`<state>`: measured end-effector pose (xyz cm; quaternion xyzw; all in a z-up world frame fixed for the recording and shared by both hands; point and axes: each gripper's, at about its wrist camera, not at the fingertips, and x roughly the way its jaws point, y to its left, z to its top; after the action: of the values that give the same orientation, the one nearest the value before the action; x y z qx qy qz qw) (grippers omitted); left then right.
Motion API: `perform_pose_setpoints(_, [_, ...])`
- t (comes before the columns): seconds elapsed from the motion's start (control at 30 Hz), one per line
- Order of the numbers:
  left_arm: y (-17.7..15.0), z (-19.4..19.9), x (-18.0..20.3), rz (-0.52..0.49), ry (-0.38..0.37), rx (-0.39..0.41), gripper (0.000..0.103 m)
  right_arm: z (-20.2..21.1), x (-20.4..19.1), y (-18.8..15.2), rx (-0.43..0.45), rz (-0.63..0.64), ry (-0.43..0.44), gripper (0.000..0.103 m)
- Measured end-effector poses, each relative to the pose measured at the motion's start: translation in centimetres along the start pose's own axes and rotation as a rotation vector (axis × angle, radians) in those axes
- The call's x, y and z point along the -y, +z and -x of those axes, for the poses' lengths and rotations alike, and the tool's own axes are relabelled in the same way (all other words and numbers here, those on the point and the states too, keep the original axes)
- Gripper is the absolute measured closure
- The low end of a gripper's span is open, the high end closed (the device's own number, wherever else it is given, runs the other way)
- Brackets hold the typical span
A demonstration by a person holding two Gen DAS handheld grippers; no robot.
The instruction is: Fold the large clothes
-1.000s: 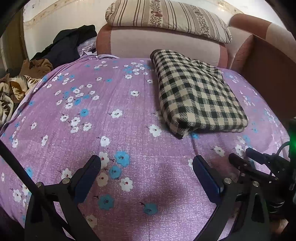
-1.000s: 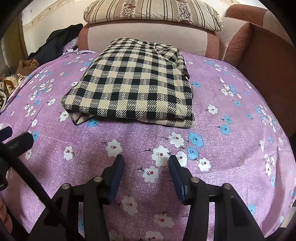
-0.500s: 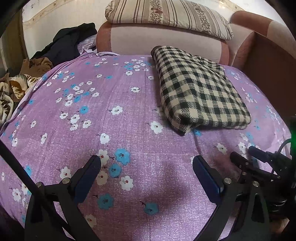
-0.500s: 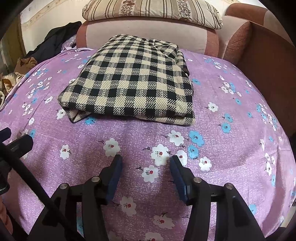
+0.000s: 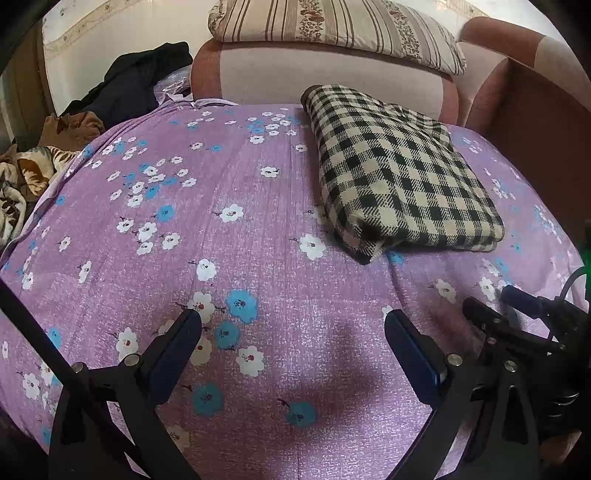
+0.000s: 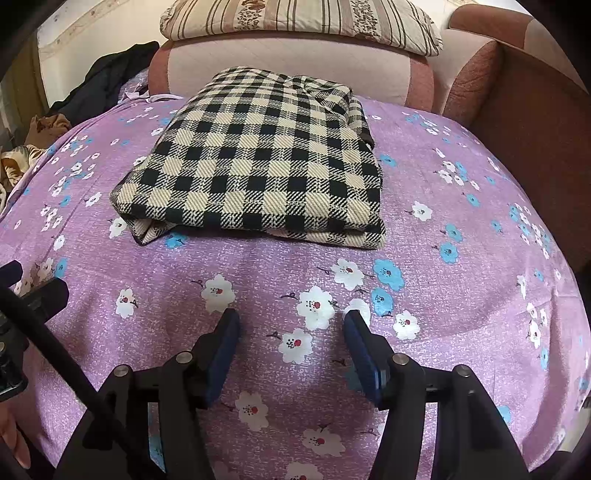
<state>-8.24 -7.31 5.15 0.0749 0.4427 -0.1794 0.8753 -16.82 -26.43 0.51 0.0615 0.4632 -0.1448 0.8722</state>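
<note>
Both views have crept slightly toward the folded black-and-cream checked woven garment (image 6: 258, 162) over the last second; it sits a bit larger and lower in frame than before, otherwise nothing on the bed has shifted. Garment lies as a neat thick rectangle on the purple floral bedsheet (image 5: 221, 258), far half of the bed, just in front of the pink padded headboard (image 5: 325, 81) that carries a striped pillow (image 5: 332, 26). No loose sleeves or edges hanging out, so I'd judge this fold is essentially done and the small advance is either a final check or a reach to tidy the near-left corner, where the layers gape a little. Left gripper (image 5: 291, 332) hovers low over bare sheet, jaws spread wide, nothing between them; garment is ahead and to its right, well apart. Right gripper (image 6: 291, 328) also hovers over the sheet with jaws apart, narrower gap, empty, pointed straight at the garment's near edge but not touching. Pile of dark and brown clothes (image 5: 122, 85) sits off the far-left edge, possibly next in line.
</note>
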Motion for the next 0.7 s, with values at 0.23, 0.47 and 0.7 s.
perform_pose_setpoints(0.23, [0.0,-0.5,-0.3,0.017,-0.001,-0.020,0.004,0.0,0.0,0.0,0.000,0.000,0.000,0.039])
perform_pose_setpoints(0.47, [-0.3,-1.8,-0.7,0.035,0.003,-0.071,0.004,-0.1,0.1,0.0,-0.001,-0.004,-0.002,0.037])
perform_pose_setpoints(0.7, [-1.0,-3.6,-0.6,0.006,0.055,-0.115,0.003,-0.2,0.1,0.0,-0.004,-0.013,-0.001,0.037])
